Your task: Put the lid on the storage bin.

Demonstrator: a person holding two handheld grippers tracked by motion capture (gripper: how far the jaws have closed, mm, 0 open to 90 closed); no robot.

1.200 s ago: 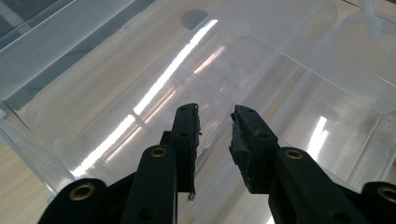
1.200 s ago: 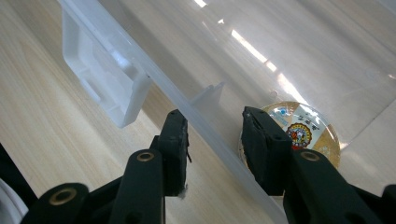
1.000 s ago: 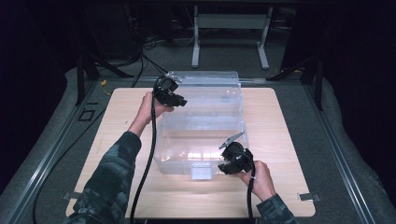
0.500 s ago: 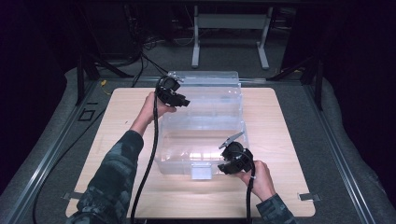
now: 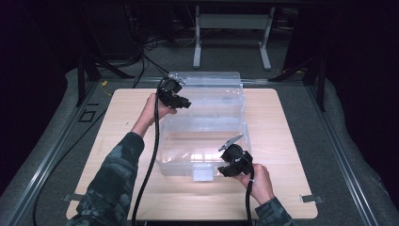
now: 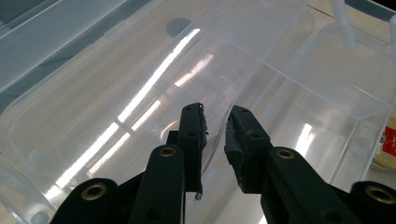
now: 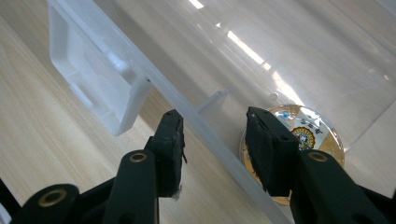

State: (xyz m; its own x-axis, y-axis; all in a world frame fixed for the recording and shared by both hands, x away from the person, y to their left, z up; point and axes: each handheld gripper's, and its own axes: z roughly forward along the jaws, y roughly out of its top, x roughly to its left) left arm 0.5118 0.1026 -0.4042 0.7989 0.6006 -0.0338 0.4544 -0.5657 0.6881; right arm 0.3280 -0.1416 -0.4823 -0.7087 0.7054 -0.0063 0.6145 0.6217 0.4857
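Observation:
A large clear plastic box (image 5: 202, 122) stands open in the middle of the wooden table (image 5: 291, 141). At its far left rim my left gripper (image 5: 186, 102) has just been closing, and its jaws (image 6: 215, 121) pinch the thin clear wall (image 6: 219, 140) between them. My right gripper (image 5: 224, 167) sits at the near right rim. Its jaws (image 7: 212, 123) straddle the rim (image 7: 187, 107) with a gap on both sides and have just eased apart a little. A round gold disc with an emblem (image 7: 303, 135) lies under the clear plastic behind the right jaw. It also shows at the edge of the left gripper view (image 6: 385, 149).
A white latch (image 5: 202, 173) hangs on the box's near wall, left of my right gripper (image 7: 98, 88). A clear flat panel (image 5: 204, 77) lies at the box's far end. A metal stand (image 5: 230, 28) stands on the floor beyond the table.

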